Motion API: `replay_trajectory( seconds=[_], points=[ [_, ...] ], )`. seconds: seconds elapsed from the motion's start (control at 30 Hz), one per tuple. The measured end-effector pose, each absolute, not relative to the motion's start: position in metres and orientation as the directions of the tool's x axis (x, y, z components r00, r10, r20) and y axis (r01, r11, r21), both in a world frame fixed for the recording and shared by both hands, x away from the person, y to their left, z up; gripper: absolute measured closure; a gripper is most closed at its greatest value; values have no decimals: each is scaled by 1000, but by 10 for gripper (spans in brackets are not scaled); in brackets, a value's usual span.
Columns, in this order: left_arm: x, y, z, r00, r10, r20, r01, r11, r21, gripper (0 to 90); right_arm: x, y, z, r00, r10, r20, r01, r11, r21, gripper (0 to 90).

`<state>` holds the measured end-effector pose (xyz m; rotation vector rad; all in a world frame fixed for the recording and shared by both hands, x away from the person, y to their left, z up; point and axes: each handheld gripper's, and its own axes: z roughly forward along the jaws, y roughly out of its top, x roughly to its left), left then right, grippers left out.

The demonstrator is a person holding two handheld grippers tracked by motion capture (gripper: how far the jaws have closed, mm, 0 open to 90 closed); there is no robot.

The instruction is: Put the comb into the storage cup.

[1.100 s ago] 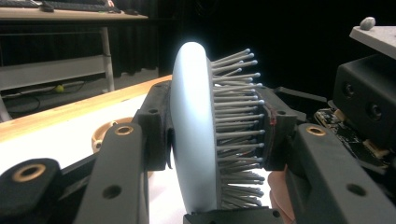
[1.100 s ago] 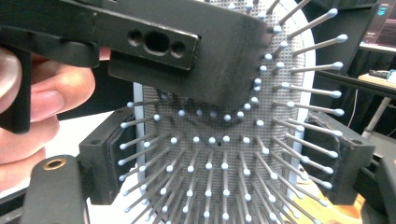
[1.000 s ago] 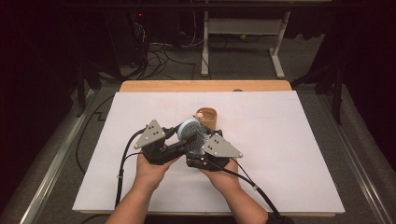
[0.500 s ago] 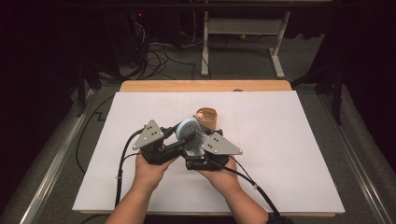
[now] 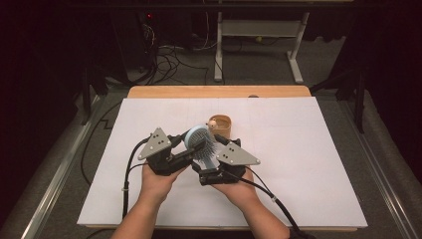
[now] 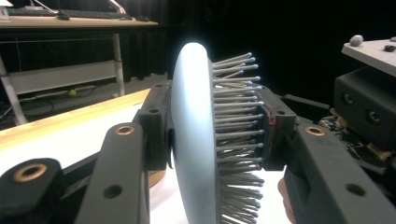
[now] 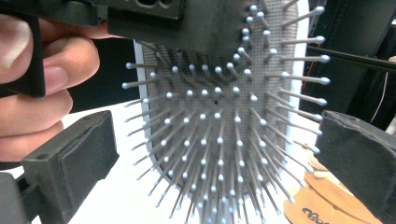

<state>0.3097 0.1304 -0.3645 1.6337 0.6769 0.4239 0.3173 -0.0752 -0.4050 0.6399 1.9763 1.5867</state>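
Note:
A light blue paddle hairbrush (image 5: pixel 200 141) with grey pins is held above the white table cover. My left gripper (image 6: pixel 215 126) is shut on its head, one pad on the smooth back and one on the pins. In the high view the left gripper (image 5: pixel 193 148) comes in from the left. My right gripper (image 7: pixel 215 158) faces the pin side of the hairbrush (image 7: pixel 224 126). Its jaws have just been opening and now stand wide on either side of the head without touching it. The right gripper (image 5: pixel 205 162) sits just below the brush in the high view.
A small tan wooden cup (image 5: pixel 222 124) with a little figure at its rim stands just behind the brush. The white cover (image 5: pixel 308 164) spreads over the wooden table (image 5: pixel 219 91). Cables trail from both grippers toward the near edge. Desk legs and wires lie on the floor beyond.

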Motion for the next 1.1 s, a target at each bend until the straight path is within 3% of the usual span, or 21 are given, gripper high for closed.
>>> replay_trajectory(
  seconds=[1.1],
  points=[
    [307, 167, -370, 714, 697, -66, 164, -75, 984, 559, 311, -145, -422, -700, 708, -91, 98, 221, 970, 2]
  ],
)
